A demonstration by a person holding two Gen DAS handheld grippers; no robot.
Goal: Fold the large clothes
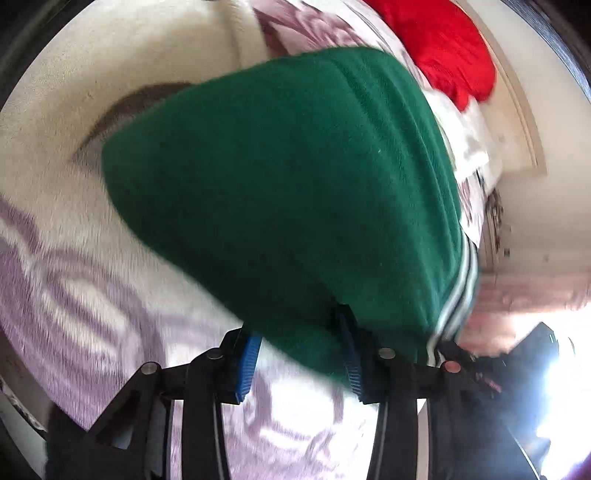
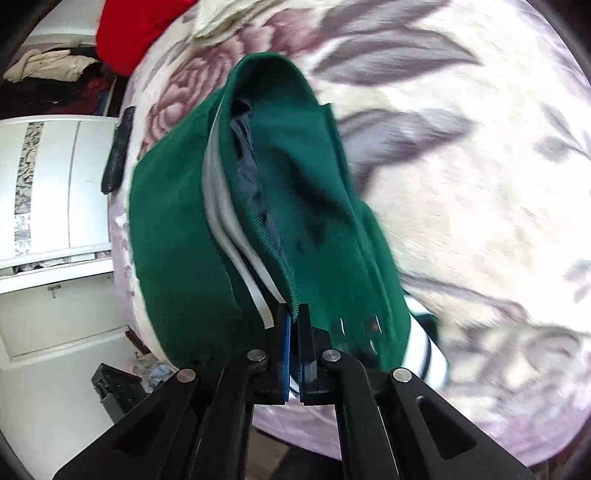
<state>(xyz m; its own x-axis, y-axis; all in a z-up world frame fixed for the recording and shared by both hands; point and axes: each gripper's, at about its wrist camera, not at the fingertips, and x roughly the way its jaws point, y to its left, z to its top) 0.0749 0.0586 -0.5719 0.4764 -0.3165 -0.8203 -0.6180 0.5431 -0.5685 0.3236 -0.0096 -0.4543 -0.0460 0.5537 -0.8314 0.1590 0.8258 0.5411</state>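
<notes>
A large green fleece garment (image 1: 280, 192) with white-striped trim lies folded on a floral bed cover (image 1: 74, 295). My left gripper (image 1: 299, 343) is open, its blue pads apart, with the garment's near edge lying over and between them. In the right wrist view the same garment (image 2: 177, 236) shows its striped edge and dark lining. My right gripper (image 2: 294, 314) is shut on the garment's green edge, blue pads pressed together on the cloth.
A red garment (image 1: 443, 48) lies at the far end of the bed and also shows in the right wrist view (image 2: 129, 29). A white cabinet (image 2: 55, 184) stands beside the bed, with piled clothes (image 2: 48, 66) behind. A black object (image 2: 118, 147) lies at the bed's edge.
</notes>
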